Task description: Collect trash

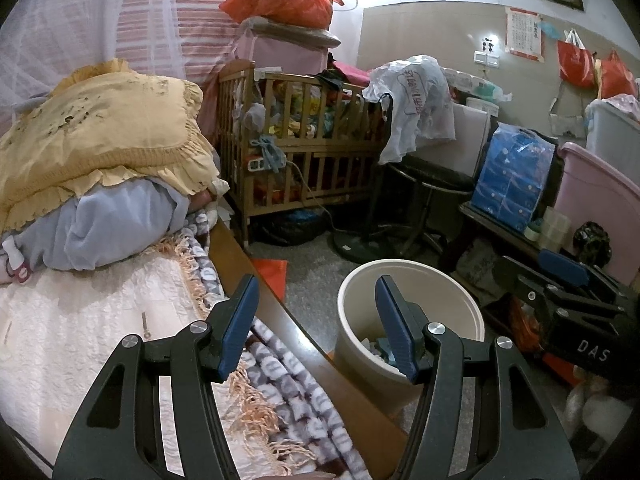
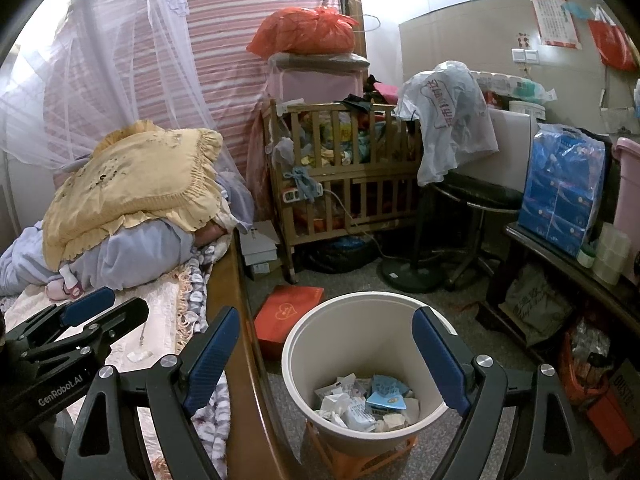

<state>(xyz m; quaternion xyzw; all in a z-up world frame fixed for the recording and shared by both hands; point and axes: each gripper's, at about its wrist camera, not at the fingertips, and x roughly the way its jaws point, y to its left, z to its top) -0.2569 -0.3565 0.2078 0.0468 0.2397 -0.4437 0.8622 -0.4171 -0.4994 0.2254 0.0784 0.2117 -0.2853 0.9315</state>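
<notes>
A white trash bin (image 2: 360, 298) stands on the floor beside the bed, on an orange crate (image 2: 360, 462). Crumpled paper and wrappers (image 2: 368, 404) lie in its bottom. My right gripper (image 2: 326, 360) hangs open just above and in front of the bin, with nothing between its fingers. My left gripper (image 1: 318, 328) is open and empty over the bed's wooden edge (image 1: 280, 312), with the bin (image 1: 412, 276) behind its right finger. A small white scrap (image 2: 138, 356) lies on the pale quilt (image 1: 80, 340). Each gripper shows in the other's view: the left gripper (image 2: 108, 312), the right gripper (image 1: 540, 276).
A wooden crib (image 2: 344, 184) full of clothes stands at the back. A black stool (image 2: 476, 196) and a fan base (image 2: 412, 274) are beyond the bin. A red box (image 2: 288, 312) lies on the floor. A low table (image 2: 560, 260) holds a blue tissue pack (image 2: 560, 188). Pillows (image 1: 100, 140) are piled on the bed.
</notes>
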